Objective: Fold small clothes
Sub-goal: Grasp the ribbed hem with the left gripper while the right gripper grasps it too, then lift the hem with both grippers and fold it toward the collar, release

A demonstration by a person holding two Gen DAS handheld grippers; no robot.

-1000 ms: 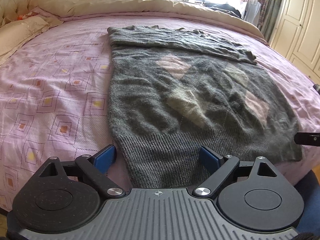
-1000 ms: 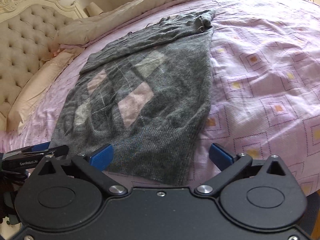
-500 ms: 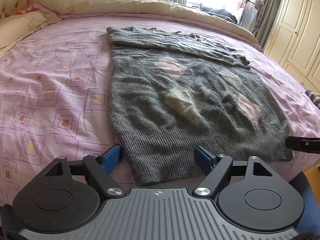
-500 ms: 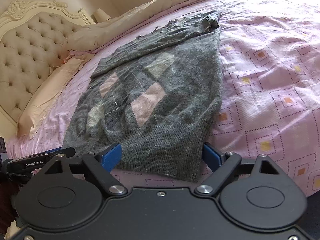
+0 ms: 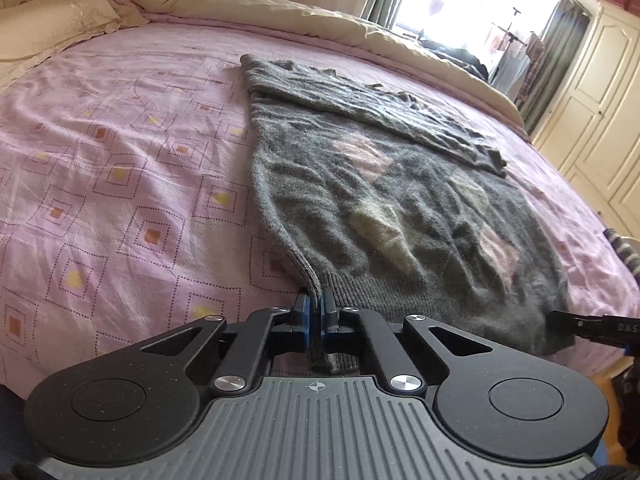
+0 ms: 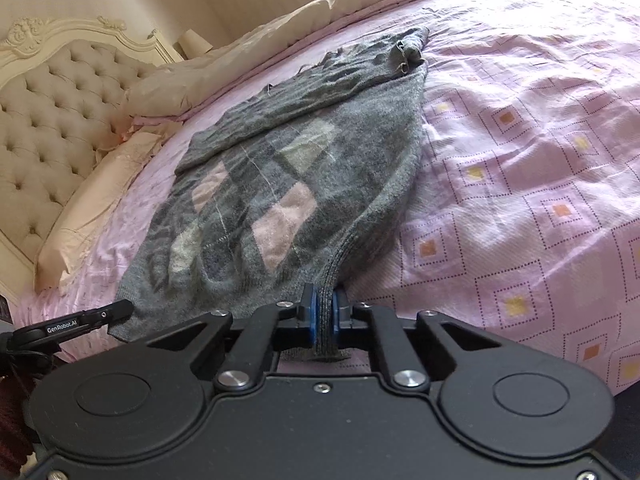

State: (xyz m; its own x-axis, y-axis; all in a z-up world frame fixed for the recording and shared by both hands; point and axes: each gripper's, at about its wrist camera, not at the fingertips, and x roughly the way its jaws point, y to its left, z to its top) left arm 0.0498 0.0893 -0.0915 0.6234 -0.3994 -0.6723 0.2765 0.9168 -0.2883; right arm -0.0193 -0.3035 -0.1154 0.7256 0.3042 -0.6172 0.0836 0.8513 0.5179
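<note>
— Grey wool, one sweater on the bed. What can't you see?

— I can't see its sleeve ends; they're folded across the far end. The hem corners vanish between pads.

— Tools?

— Two. My left tool is clenched on the hem's left corner at the bed's near edge; my right tool is clenched on the right corner. Bare pink sheet lies either side.
</note>
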